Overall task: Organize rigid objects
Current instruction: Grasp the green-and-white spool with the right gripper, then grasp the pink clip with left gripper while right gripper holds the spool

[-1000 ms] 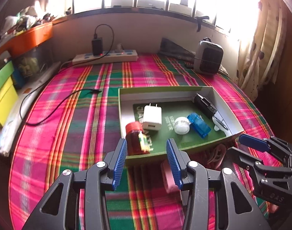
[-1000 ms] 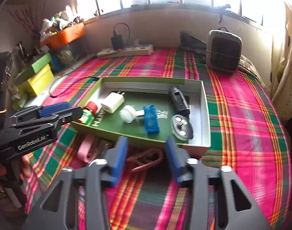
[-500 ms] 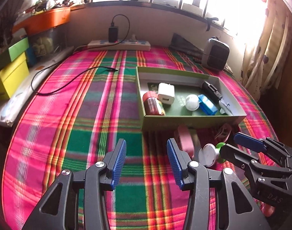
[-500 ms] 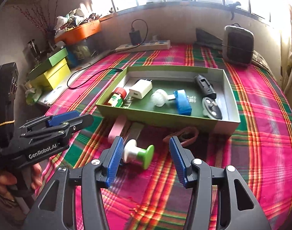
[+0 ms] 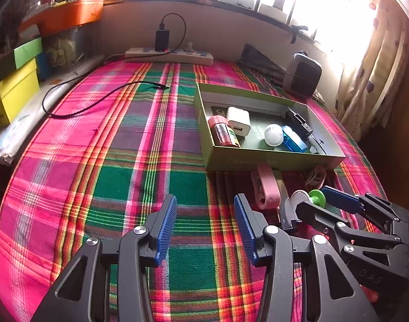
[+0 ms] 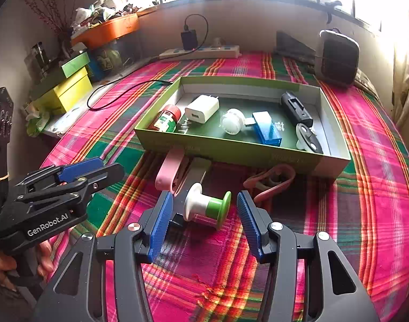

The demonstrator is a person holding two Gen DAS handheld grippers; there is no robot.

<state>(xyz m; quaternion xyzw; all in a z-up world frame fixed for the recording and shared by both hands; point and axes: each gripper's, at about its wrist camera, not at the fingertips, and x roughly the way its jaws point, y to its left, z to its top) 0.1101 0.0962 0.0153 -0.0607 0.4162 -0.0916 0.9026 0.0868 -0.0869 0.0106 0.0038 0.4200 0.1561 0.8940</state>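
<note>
Between the blue pads of the right gripper (image 6: 204, 216) a small spool (image 6: 207, 208) is seen, lying on its side on the checked cloth (image 6: 352, 214). Its white end is turned to the left pad and its green end to the right pad. The jaws are spread, and a gap is left on each side of the spool, so nothing is grasped yet. The left gripper (image 5: 204, 226) is held to the left of it, over bare cloth; its jaws are also released and nothing is between them.

A little farther, a pink clip (image 6: 169, 173) and a flat grey piece (image 6: 196, 170) beside it are lying just in front of the near wall of the green box (image 6: 231, 151). To the right of them, a reddish loop-shaped thing (image 6: 271, 182) is lying near the same wall; what it is cannot be told. Inside the box several things are already placed: a small jar with a red cap (image 6: 165, 119), a white charger (image 6: 201, 108), a round white piece (image 6: 232, 120), a blue block (image 6: 267, 128), a black holder (image 6: 297, 110) and a dark round piece (image 6: 307, 138).

It is judged that the sorting is about half done, and that the step in hand is the picking of the spool. For the next move, the right gripper should be lowered a little and brought forward so that the pads come on the two flat ends, and then closed. Care is needed, because the spool is round and could roll away on the cloth if only one pad touches it first. After that it must be lifted over the near wall and put in a free place inside the box.
</note>
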